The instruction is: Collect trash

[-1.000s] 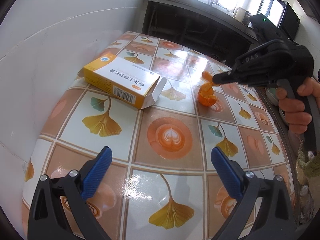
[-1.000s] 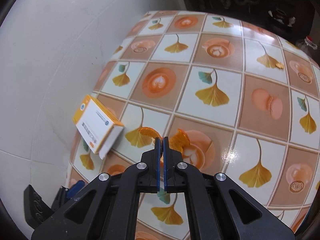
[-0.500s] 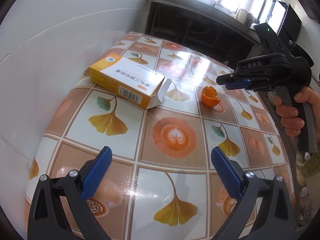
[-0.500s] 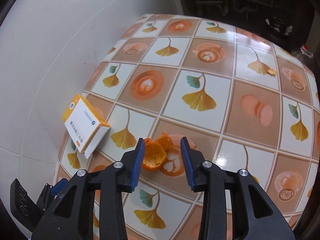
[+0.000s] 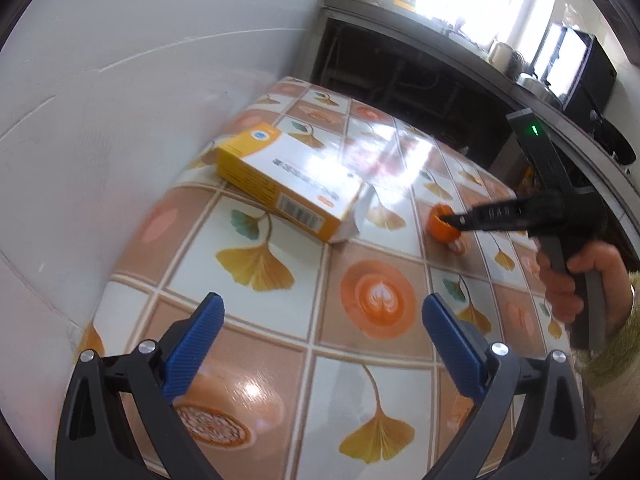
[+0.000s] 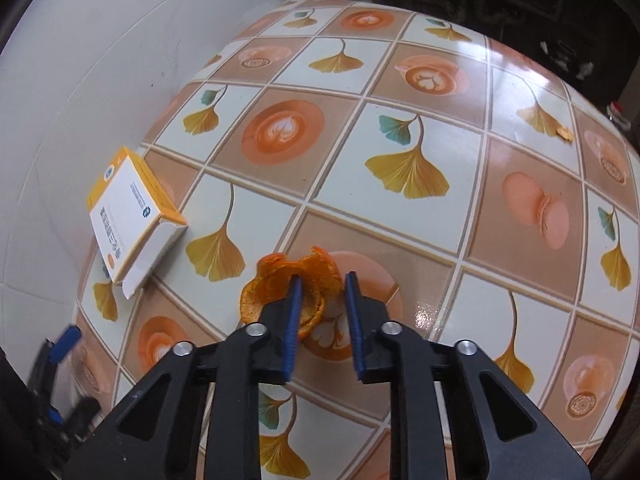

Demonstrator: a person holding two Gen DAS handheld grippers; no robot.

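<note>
The table (image 6: 404,236) is covered with a glossy cloth printed in squares of ginkgo leaves, latte cups and macarons, and it stands against a white wall (image 5: 120,92) on its left. A yellow-and-white carton (image 5: 288,186) lies near the wall on the left part of the table, its end flap hanging open toward the near right; it bears a round blue logo, lines of dark print too blurred to read, and a barcode on its yellow side.

The left gripper (image 5: 320,332) hangs over the near edge of the table with its blue-padded jaws spread wide and nothing between them, angled down at the cloth.

The right gripper (image 6: 320,284) points steeply down at the orange peel (image 6: 280,288), which lies on a latte-cup square to the right of the carton and well apart from it. Its jaws have just been closing and now stand at a narrow gap. The left pad sits inside the curled cup of peel; part of the peel's right wall lies between the pads, but the right pad stands clear of it, so the peel is not yet pinched. In the left wrist view a hand (image 5: 580,280) grips the handle at the right, and the gripper's side carries raised letters too blurred to read with certainty.
</note>
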